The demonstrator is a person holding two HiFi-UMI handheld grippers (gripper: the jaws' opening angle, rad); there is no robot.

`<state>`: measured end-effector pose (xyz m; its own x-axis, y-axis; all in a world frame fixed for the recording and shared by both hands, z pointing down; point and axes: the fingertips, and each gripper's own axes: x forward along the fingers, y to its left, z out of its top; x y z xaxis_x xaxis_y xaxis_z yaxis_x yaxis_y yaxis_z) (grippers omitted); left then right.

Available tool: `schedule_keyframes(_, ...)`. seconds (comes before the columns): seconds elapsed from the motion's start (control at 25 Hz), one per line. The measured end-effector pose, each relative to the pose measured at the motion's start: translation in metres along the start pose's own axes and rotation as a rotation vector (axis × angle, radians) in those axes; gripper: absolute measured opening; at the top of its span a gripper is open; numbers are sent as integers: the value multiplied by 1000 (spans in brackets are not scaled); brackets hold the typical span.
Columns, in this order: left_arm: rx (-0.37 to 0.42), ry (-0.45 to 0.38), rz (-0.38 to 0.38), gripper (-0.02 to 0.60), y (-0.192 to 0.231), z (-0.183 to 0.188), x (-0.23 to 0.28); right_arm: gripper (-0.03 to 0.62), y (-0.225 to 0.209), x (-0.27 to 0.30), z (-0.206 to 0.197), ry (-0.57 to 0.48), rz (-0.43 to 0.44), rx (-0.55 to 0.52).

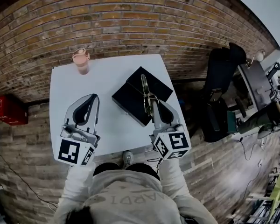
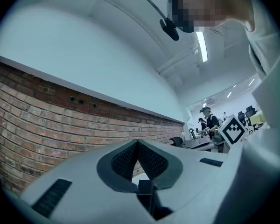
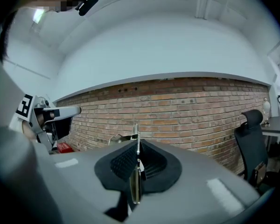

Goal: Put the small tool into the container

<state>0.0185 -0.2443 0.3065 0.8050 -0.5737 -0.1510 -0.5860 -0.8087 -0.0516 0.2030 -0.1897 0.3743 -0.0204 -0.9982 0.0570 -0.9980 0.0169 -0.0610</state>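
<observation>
My right gripper (image 1: 152, 101) is shut on a thin brass-coloured metal tool (image 1: 145, 88) that sticks out forward past its jaws. The tool hangs over a black square container (image 1: 128, 101) on the white table (image 1: 107, 129); whether it touches the container I cannot tell. In the right gripper view the tool (image 3: 135, 185) stands edge-on between the pads of the right gripper (image 3: 136, 146), with a bent lever at its tip. My left gripper (image 1: 96, 97) is shut with nothing in it, above the table left of the container. Its pads meet in the left gripper view (image 2: 138, 143).
A pink cup (image 1: 81, 60) stands at the table's far left corner. A brick wall runs behind the table. A red box (image 1: 8, 109) lies at the left, and a black office chair (image 1: 221, 78) and cluttered desks stand at the right.
</observation>
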Motion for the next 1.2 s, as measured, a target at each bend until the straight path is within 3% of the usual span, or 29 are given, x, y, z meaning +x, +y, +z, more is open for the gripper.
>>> schedule_keyframes(0.52, 3, 37, 141, 5, 31, -17, 6, 14, -11, 66, -72, 231, 118, -41)
schedule_keyframes(1.2, 2, 98, 293, 5, 68, -44, 3, 14, -15, 119, -172, 535, 243, -226)
